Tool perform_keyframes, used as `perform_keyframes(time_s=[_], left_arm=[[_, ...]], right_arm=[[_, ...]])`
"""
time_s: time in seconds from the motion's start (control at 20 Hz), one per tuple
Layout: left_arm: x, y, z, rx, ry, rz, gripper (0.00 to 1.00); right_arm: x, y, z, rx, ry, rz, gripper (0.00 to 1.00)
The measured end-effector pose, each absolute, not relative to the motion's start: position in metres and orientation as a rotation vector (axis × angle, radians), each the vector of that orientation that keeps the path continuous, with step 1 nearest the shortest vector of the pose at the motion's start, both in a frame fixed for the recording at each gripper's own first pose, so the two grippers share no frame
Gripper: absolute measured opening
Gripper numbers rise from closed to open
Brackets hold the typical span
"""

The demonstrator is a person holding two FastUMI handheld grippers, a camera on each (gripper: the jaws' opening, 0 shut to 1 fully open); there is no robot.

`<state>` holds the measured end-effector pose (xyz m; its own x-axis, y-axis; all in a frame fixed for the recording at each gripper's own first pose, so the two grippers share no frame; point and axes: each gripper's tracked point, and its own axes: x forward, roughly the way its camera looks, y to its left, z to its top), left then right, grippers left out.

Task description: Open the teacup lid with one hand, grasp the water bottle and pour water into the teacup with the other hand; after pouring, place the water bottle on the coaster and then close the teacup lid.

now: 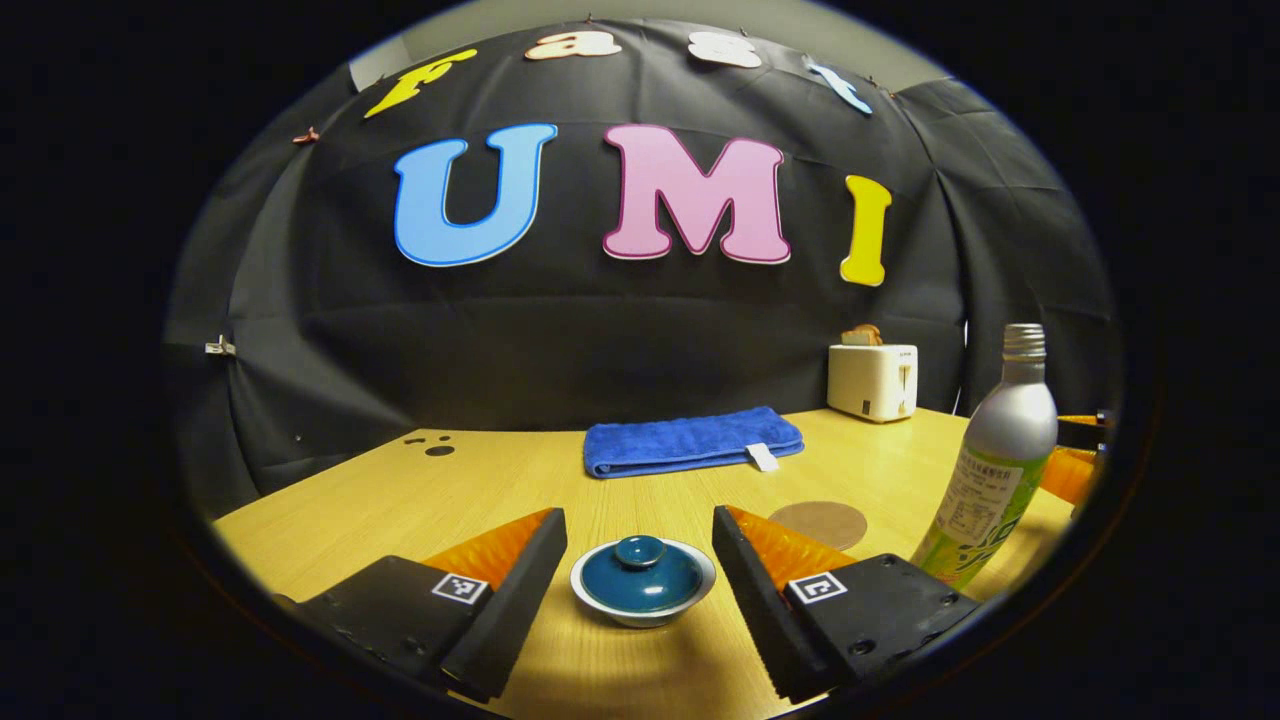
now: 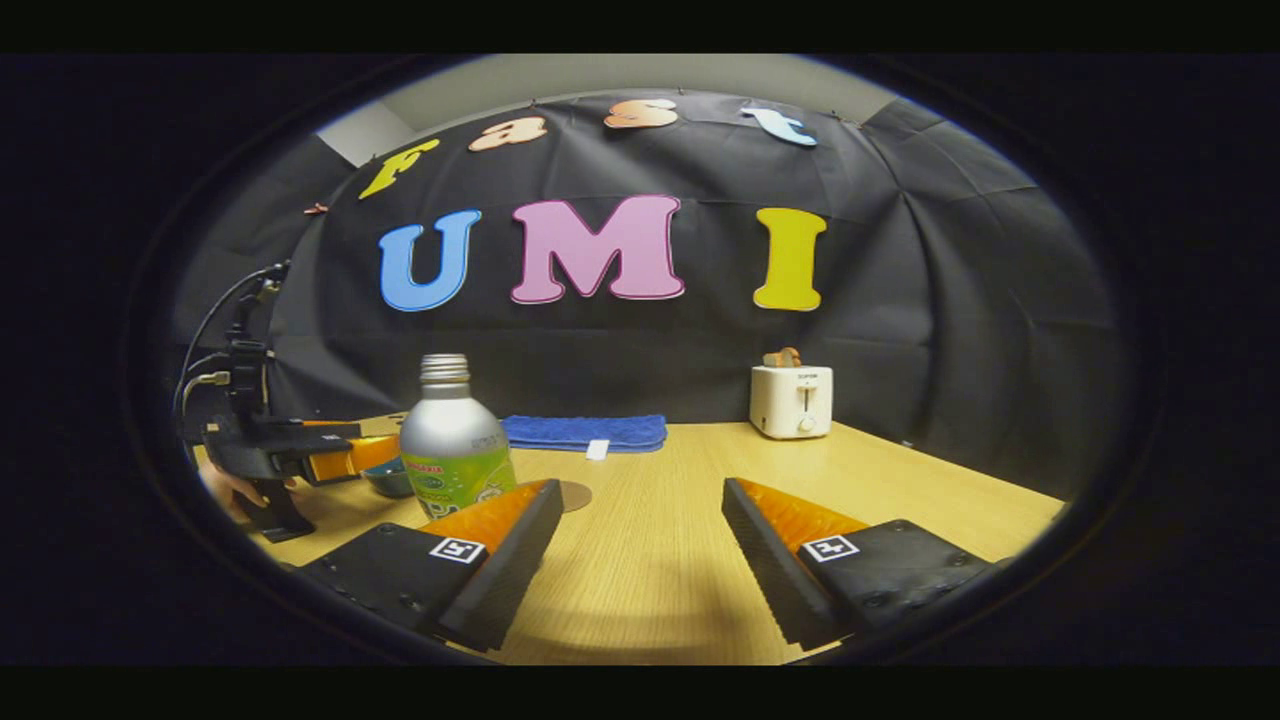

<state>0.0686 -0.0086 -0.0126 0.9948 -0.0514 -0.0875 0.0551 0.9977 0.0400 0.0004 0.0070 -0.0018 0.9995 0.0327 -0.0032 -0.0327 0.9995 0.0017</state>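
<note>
Both grippers gape wide and empty: the left gripper (image 1: pixel 640 580) straddles the lidded teacup (image 1: pixel 643 580) without touching, near the upright water bottle (image 1: pixel 995 460), its label print illegible.

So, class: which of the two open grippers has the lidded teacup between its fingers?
The left gripper: the blue-lidded white teacup sits between its fingers; the right gripper frames bare table.

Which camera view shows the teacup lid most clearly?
The left gripper view: the teacup lid sits whole and close, knob up, between the open fingers of the left gripper. In the right gripper view the teacup is a small sliver, far off, behind the water bottle.
</note>
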Motion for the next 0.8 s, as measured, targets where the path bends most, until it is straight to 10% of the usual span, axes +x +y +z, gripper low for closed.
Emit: perform_keyframes(time_s=[0.8], left_arm=[[0.090,-0.009,-0.031,0.084,0.213,-0.047,0.47]], right_arm=[[0.000,0.007,-0.001,0.001,0.004,0.038,0.99]])
